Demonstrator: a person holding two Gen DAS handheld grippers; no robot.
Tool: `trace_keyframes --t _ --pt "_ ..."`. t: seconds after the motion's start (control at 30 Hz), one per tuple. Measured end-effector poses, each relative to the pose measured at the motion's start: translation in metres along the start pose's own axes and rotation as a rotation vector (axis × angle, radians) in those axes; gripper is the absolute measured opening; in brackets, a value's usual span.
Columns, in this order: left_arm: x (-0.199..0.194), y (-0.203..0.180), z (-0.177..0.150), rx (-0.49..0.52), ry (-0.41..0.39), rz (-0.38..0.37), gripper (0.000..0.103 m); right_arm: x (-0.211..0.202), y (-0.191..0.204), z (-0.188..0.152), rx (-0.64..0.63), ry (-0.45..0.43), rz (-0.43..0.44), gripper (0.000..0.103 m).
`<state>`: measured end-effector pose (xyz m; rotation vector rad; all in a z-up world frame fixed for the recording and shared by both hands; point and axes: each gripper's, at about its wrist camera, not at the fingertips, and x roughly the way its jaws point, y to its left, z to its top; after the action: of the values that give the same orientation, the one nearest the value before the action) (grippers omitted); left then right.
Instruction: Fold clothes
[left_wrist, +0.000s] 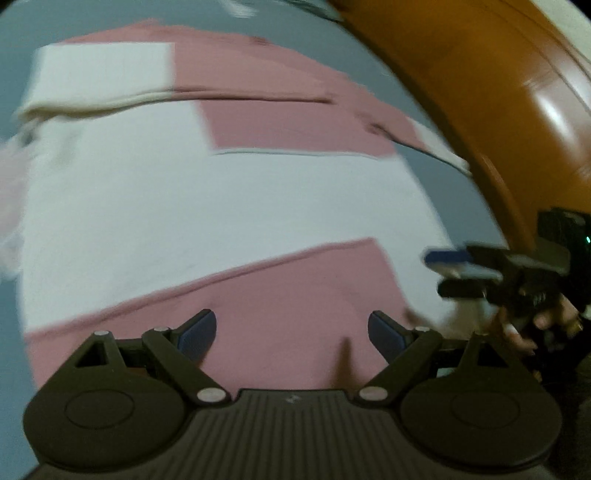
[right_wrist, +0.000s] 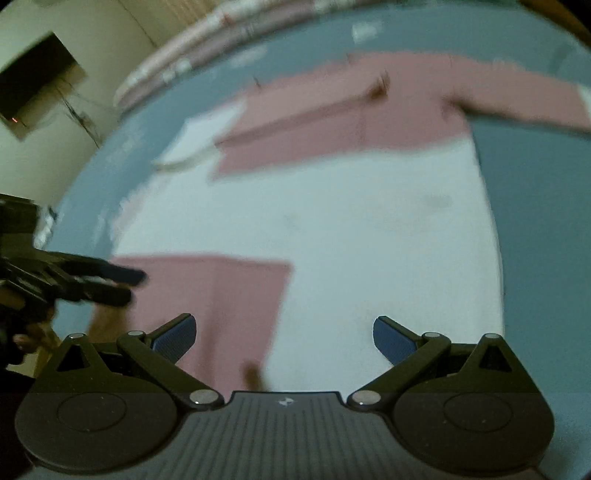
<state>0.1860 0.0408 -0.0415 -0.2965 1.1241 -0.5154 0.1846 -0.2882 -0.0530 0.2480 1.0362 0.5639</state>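
Note:
A pink and white colour-block garment (left_wrist: 207, 206) lies spread flat on a grey-blue surface (left_wrist: 22, 55); it also shows in the right wrist view (right_wrist: 332, 221). One sleeve is folded across its top (left_wrist: 110, 77). The other sleeve stretches out to the right (right_wrist: 517, 96). My left gripper (left_wrist: 291, 332) is open and empty, hovering over the pink panel (left_wrist: 277, 306) at the near edge. My right gripper (right_wrist: 284, 338) is open and empty above the white panel next to the pink panel (right_wrist: 221, 295). Each gripper appears in the other's view, the right one (left_wrist: 447, 273) and the left one (right_wrist: 125, 284). Both views are motion-blurred.
An orange-brown wooden board (left_wrist: 480, 92) borders the surface on the right. A dark screen (right_wrist: 33, 81) hangs on the pale wall. Pink striped bedding (right_wrist: 221, 33) lies along the far edge of the surface.

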Motion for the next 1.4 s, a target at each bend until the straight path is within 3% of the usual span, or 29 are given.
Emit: trace_keyframes --t 0.13,0.27,0.4,0.5,0.6,0.67,0.9,1.03,1.1,1.2,1.4 --pt "-0.017 0.015 -0.019 -0.147 -0.066 0.031 0.089 -0.018 -0.026 -0.007 -0.037 0.025 0.031 0.103" --pt "-0.029 0.016 -0.027 -0.223 -0.076 0.107 0.090 -0.031 -0.042 0.000 -0.024 0.029 0.046 0.103" --pt "-0.024 -0.001 -0.015 -0.176 -0.089 0.200 0.090 -0.019 -0.037 0.020 -0.050 -0.004 0.069 0.103" --pt "-0.014 -0.006 -0.011 -0.181 -0.080 0.203 0.090 -0.010 -0.033 0.036 -0.070 -0.028 0.086 0.103" --pt "-0.007 -0.005 -0.016 -0.192 -0.070 0.216 0.090 0.006 -0.038 0.041 -0.042 0.007 0.035 0.103" --pt "-0.010 -0.003 -0.019 -0.221 -0.088 0.208 0.091 0.004 -0.043 0.044 -0.037 0.006 0.056 0.103" --pt "-0.011 -0.004 -0.014 -0.271 -0.112 0.252 0.091 0.014 -0.023 0.112 -0.158 -0.140 0.072 0.103" --pt "-0.006 -0.004 -0.015 -0.310 -0.144 0.257 0.095 0.059 -0.017 0.153 -0.159 -0.153 0.118 0.103" --pt "-0.004 -0.003 -0.017 -0.334 -0.165 0.253 0.097 0.085 -0.019 0.163 -0.133 -0.119 0.142 0.103" --pt "-0.006 0.000 -0.019 -0.365 -0.194 0.242 0.098 0.102 -0.026 0.158 -0.134 -0.078 0.143 0.103" --pt "-0.010 0.005 -0.020 -0.402 -0.231 0.230 0.098 0.069 -0.031 0.123 -0.136 -0.060 0.100 0.103"
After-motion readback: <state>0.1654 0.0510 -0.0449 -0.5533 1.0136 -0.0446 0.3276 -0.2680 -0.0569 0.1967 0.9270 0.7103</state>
